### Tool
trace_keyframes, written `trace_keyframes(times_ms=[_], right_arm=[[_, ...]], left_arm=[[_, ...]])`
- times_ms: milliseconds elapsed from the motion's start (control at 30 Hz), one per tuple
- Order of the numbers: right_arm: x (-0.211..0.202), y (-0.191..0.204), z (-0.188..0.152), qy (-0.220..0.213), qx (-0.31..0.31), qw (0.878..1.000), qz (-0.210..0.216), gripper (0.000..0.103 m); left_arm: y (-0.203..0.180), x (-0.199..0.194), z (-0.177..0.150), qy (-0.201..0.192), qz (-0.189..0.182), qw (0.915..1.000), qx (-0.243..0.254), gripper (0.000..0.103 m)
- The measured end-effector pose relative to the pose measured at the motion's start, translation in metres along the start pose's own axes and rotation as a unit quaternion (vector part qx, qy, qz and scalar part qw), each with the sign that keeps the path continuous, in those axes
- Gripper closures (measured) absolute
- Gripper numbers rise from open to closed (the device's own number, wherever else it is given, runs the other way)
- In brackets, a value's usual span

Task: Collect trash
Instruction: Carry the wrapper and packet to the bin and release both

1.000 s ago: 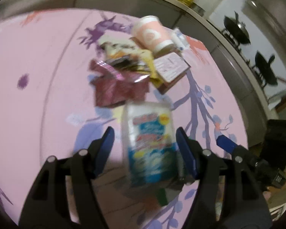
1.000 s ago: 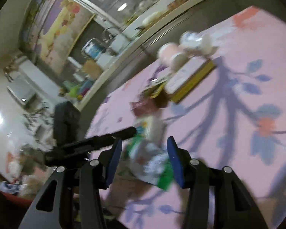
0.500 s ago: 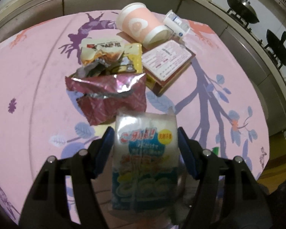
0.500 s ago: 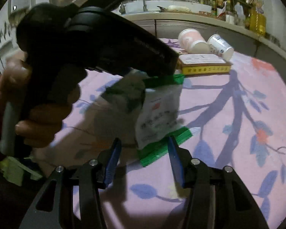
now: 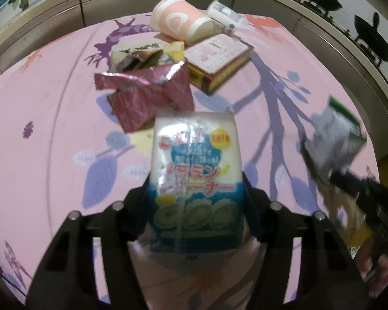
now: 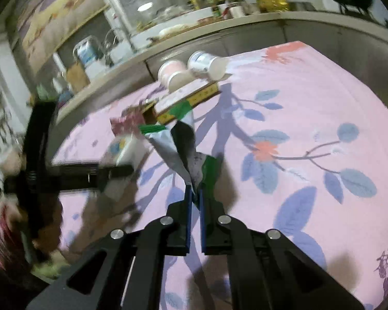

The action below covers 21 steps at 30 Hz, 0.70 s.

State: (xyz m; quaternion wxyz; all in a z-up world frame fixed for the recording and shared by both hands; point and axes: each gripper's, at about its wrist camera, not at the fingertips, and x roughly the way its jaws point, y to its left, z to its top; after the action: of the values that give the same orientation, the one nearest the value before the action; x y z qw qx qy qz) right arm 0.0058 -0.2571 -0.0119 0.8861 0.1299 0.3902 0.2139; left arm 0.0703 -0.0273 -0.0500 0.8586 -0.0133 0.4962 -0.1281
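Note:
My left gripper holds a white and blue sponge pack above the pink tablecloth. Its jaws are closing, and the pads press the pack's sides. My right gripper is shut on a crumpled green and white wrapper, pinched at its lower end and sticking up from the fingers. That wrapper shows blurred at the right of the left wrist view. The left gripper and its sponge pack appear at the left of the right wrist view.
On the cloth lie a maroon foil wrapper, a yellow wrapper, a flat box, a tipped pink cup and a white cup. A kitchen counter runs behind the table.
My right gripper went from open to shut on the green and white wrapper and drew away from the left gripper. The left gripper kept the sponge pack and tilted further down.

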Motion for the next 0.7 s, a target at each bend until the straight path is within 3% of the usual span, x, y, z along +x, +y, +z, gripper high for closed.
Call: trace_keyframes(times_ms=[133, 333, 700], right_arm=[[-0.004, -0.018, 0.008, -0.011, 0.050, 0.998, 0.022, 0.100], [-0.012, -0.051, 0.013, -0.026, 0.121, 0.992, 0.033, 0.101], [-0.052, -0.123, 0.017, -0.092, 0.221, 0.970, 0.051, 0.102]], left_arm=[[-0.017, -0.007, -0.002, -0.005, -0.020, 0.9996, 0.020, 0.045], [-0.066, -0.009, 0.019, -0.011, -0.078, 0.9950, 0.061, 0.045], [-0.152, 0.030, 0.062, 0.014, -0.113, 0.9870, 0.114, 0.045]])
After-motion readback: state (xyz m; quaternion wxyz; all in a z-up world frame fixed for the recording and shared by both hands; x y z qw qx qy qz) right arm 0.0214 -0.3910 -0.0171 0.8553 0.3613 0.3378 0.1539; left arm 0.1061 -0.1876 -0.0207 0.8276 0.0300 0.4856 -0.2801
